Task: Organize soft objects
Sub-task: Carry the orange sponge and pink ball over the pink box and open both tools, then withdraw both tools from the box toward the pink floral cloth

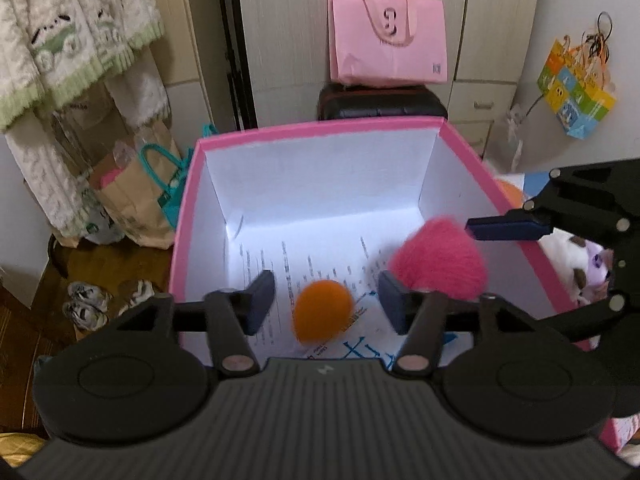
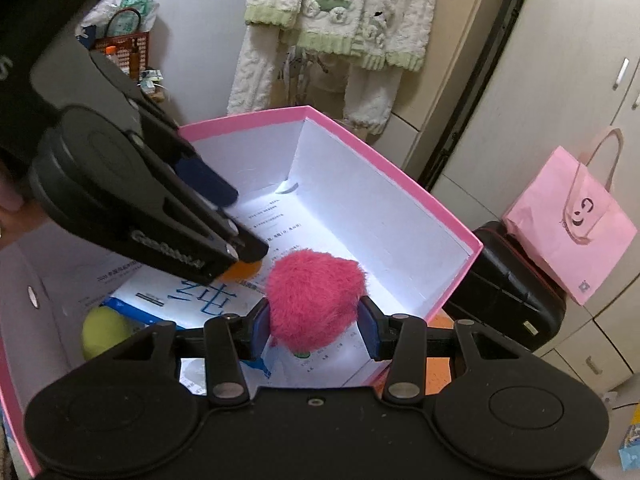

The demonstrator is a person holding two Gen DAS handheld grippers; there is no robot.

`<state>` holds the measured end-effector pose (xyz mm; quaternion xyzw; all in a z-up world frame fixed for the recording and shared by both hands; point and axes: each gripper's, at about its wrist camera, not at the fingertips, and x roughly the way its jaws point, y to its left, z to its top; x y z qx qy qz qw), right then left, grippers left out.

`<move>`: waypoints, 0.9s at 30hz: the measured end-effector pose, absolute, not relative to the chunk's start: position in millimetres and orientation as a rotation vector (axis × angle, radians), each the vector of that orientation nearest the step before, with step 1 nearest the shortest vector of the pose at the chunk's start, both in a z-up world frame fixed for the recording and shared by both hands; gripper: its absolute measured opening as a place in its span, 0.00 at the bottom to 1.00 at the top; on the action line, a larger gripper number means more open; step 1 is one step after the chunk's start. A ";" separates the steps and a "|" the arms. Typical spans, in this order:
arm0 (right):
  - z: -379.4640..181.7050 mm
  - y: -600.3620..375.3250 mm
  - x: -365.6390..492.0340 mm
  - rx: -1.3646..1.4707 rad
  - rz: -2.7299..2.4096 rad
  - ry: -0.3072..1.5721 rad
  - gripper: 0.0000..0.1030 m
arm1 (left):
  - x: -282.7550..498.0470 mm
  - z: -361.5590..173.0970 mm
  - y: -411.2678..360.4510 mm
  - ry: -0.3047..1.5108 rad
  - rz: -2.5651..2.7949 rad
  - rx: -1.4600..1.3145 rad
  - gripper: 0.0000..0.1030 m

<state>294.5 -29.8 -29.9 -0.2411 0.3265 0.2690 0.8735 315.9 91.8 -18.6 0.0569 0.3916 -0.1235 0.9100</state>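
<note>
Orange ball: between the left tongs' pads, clear of both, over the printed sheets in the pink box.
Left tongs: apart, nothing gripped.
Pink pompom: between the right tongs' pads; the right pad stands off it, left contact unclear.
Right tongs: apart.
Yellow ball: inside the box, near its left wall.
</note>
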 end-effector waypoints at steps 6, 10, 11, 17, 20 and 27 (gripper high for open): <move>-13.2 -48.3 283.1 -0.396 0.601 0.676 0.55 | 289.3 -1.4 95.7 0.792 -0.288 0.113 0.57; -0.2 -66.7 264.9 -0.316 0.622 0.675 0.55 | 268.6 10.8 99.4 0.823 -0.319 0.094 0.58; 3.6 -71.6 259.5 -0.296 0.627 0.675 0.56 | 263.5 14.1 100.3 0.833 -0.325 0.087 0.58; 27.6 -96.5 224.5 -0.226 0.652 0.651 0.56 | 232.2 36.3 102.1 0.894 -0.361 0.038 0.59; 41.3 -107.1 207.4 -0.203 0.665 0.644 0.56 | 211.5 47.6 96.9 0.880 -0.353 0.070 0.61; 65.2 -124.4 157.6 -0.257 0.645 0.606 0.60 | 166.2 69.3 77.0 0.848 -0.392 0.146 0.66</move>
